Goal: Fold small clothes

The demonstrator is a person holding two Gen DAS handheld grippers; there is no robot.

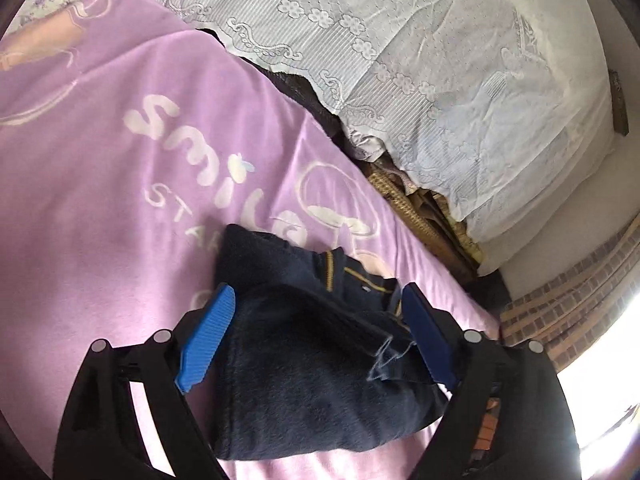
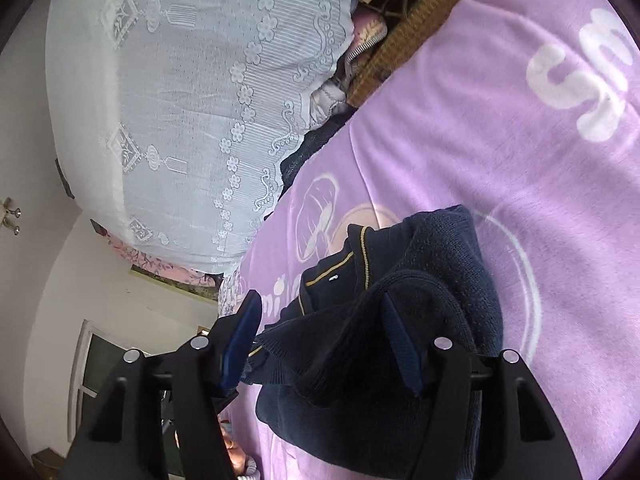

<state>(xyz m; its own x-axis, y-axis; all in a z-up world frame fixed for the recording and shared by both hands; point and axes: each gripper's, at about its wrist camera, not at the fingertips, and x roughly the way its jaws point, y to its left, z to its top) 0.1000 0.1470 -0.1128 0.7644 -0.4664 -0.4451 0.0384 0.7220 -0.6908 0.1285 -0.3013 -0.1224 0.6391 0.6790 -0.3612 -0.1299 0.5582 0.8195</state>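
Observation:
A dark navy knit garment (image 1: pixel 304 344) with thin yellow trim lies folded into a small bundle on a purple blanket (image 1: pixel 100 184). My left gripper (image 1: pixel 318 300) is open, its blue pads (image 1: pixel 208 336) standing wide on either side of the bundle without squeezing it. In the right wrist view the same garment (image 2: pixel 404 320) lies bunched between the open fingers of my right gripper (image 2: pixel 320 308). The fabric drapes over the right pad (image 2: pixel 402 344) and the left pad (image 2: pixel 242 340) stands clear of it.
The purple blanket (image 2: pixel 500 140) bears white "smile" lettering. A white lace cover (image 1: pixel 420 52) drapes over furniture beyond the blanket's edge, with woven brown material (image 1: pixel 420 216) in the gap. A brick-pattern surface (image 1: pixel 568 300) and bright window light lie at the right.

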